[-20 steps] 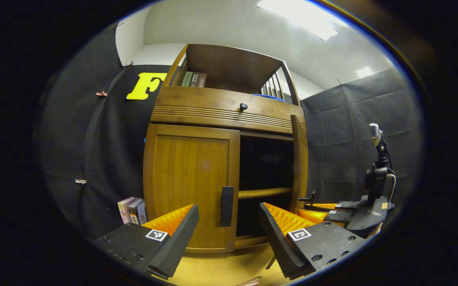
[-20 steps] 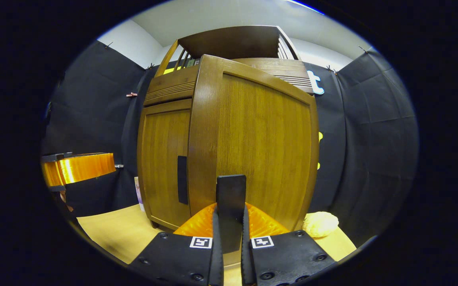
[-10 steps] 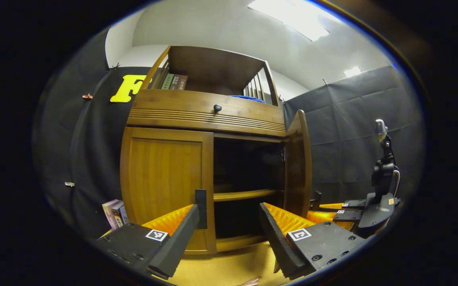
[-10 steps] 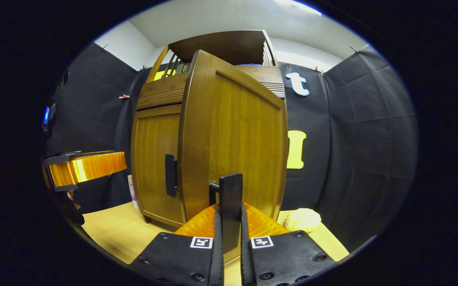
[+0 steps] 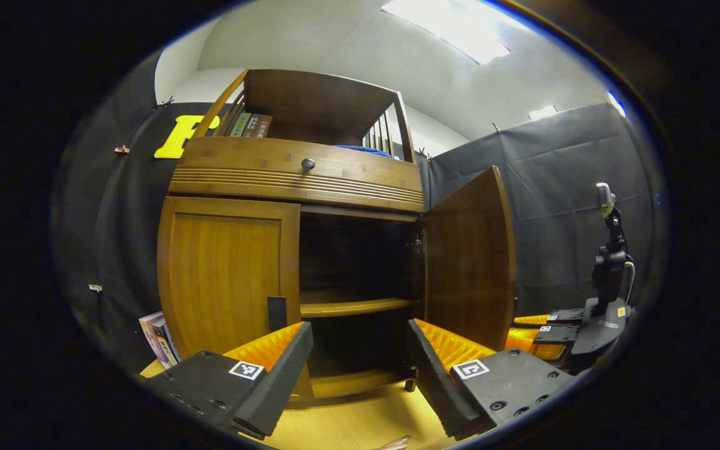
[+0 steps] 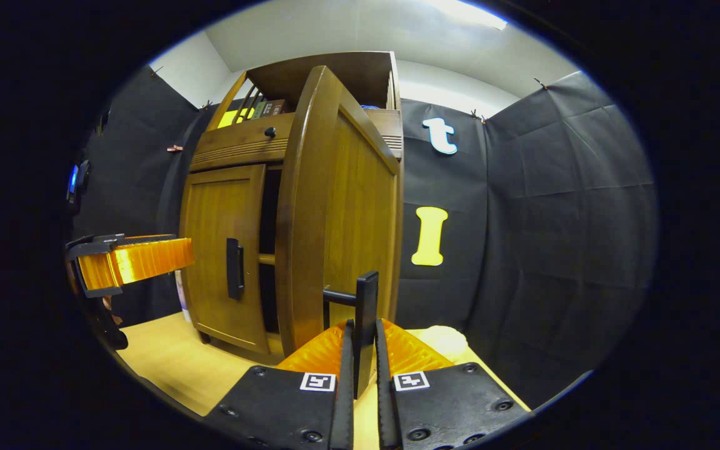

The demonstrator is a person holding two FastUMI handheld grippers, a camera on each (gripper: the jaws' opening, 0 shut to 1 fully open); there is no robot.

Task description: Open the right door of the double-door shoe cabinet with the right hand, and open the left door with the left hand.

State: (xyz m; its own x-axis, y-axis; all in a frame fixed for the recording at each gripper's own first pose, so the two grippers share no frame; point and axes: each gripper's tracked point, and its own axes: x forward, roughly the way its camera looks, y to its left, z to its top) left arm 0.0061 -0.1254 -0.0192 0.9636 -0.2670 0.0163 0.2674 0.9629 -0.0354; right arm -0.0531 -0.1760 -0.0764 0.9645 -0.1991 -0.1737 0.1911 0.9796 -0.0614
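A wooden double-door shoe cabinet (image 5: 297, 181) stands ahead. Its right door (image 5: 469, 256) is swung wide, baring dark shelves (image 5: 354, 306). My right gripper (image 6: 363, 381) is shut on that door's dark handle (image 6: 366, 306), with the door (image 6: 335, 212) seen nearly edge-on. The left door (image 5: 225, 275) is closed, and its dark handle (image 5: 277, 314) shows just above my left finger. My left gripper (image 5: 360, 369) is open, low in front of the cabinet's middle, touching nothing. The right gripper (image 5: 554, 331) also appears at the far right of the left gripper view.
Several books (image 5: 160, 340) lean against the cabinet's left side. A drawer with a round knob (image 5: 307, 164) runs above the doors. A pale fluffy object (image 6: 444, 340) lies on the wooden floor (image 6: 172, 369) behind the open door. Black cloth walls close in around.
The right door has swung much further open under my right gripper's pull. The left gripper view has shifted right relative to the cabinet; the left door stays closed.
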